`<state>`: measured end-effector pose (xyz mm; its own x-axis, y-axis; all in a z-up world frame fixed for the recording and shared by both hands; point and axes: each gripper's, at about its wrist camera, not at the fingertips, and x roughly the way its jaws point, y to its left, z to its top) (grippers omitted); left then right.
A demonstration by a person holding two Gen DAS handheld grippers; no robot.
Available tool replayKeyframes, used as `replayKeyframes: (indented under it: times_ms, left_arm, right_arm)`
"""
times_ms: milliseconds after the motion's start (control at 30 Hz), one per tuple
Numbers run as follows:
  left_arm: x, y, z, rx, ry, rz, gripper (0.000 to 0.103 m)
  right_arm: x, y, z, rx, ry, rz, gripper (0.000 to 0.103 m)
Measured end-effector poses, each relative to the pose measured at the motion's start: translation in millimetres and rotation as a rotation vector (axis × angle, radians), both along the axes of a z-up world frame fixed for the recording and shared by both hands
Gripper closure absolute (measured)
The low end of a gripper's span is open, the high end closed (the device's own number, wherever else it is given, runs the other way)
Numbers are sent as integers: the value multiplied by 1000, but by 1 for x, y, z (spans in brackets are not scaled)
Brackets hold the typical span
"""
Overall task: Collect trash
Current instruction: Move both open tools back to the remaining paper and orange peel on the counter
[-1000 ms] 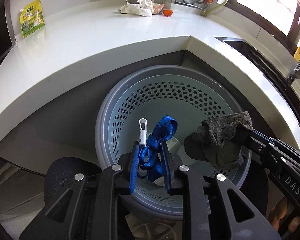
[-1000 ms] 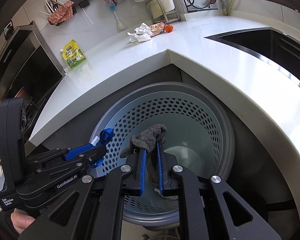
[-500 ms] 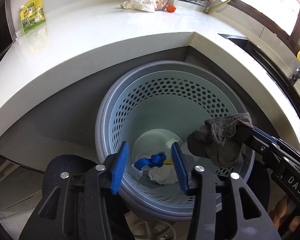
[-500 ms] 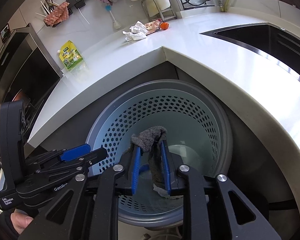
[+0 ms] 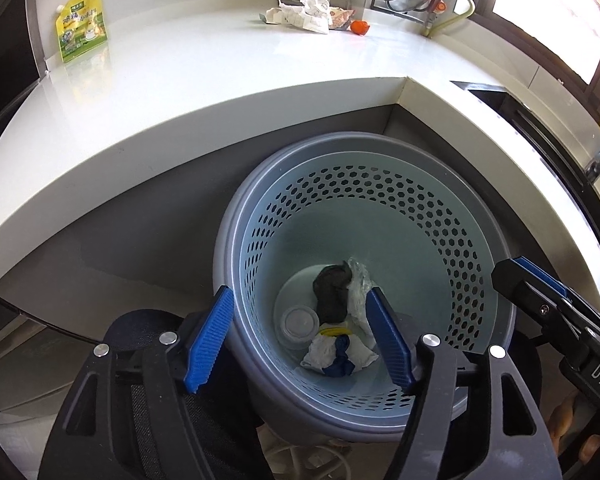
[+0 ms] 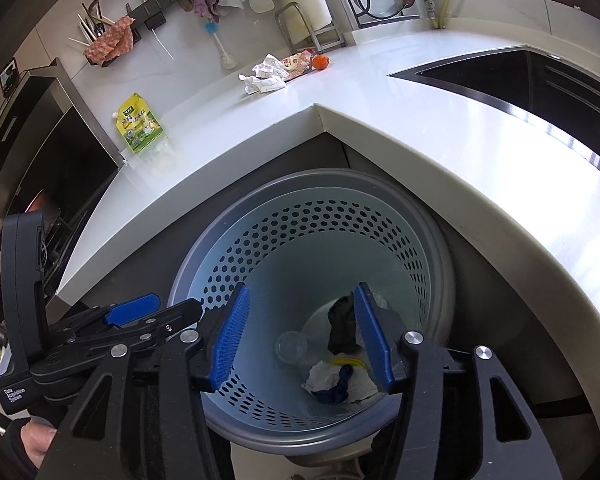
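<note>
Hovering over the bin (image 5: 476, 240) tucked under the inner corner of the counter (image 5: 220, 80), both hand-held grippers stand empty, their jaws having just been opening with nothing between them. The left gripper (image 5: 300, 340) and the right gripper (image 6: 300, 340) each tilt steeply down toward the bin's mouth, side by side and near its front rim, a pose that suits letting things fall straight in rather than placing them. At the bin's bottom lie a grey rag (image 5: 332, 292), a blue strap (image 5: 342, 354) on white paper (image 5: 324, 354), and what looks like a clear lid (image 5: 298, 322), though the view there is dim. The bin sits below the counter's edge, presumably so scraps can be carried a short way and dropped. More trash waits at the counter's far edge: crumpled papers (image 5: 304, 16) beside a wrapper (image 6: 298, 62) and an orange scrap (image 5: 359, 27), with a yellow pouch (image 5: 80, 24) near the far left corner. A hand (image 6: 36, 440) grips the left gripper's handle at the right view's lower left.
</note>
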<state>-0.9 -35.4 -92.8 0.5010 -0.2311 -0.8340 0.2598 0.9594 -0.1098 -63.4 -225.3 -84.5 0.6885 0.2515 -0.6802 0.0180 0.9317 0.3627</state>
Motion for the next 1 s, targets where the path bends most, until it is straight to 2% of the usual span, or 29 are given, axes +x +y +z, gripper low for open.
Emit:
replayKeyframes:
  times_ms: [33,233,567,833,1000]
  left_arm:
    - [0,2,2,1,-6,6,32]
    - [8,16,17,4,-42,55,29]
    - [39,27,74,5,-175,130,19]
    - [94,17,111,-4,-250,166,13]
    - [134,4,119,-5,-273,184,12]
  right_arm:
    - [0,0,1,-2,-5,-2,42]
    - [-1,6,19,-30,-59,14,30]
    - [29,-5,76,-90,-198,-36,25]
    - [92,-17,125,-191,-293,-38,22]
    - [147,-25,133,-253,-275,-11,22]
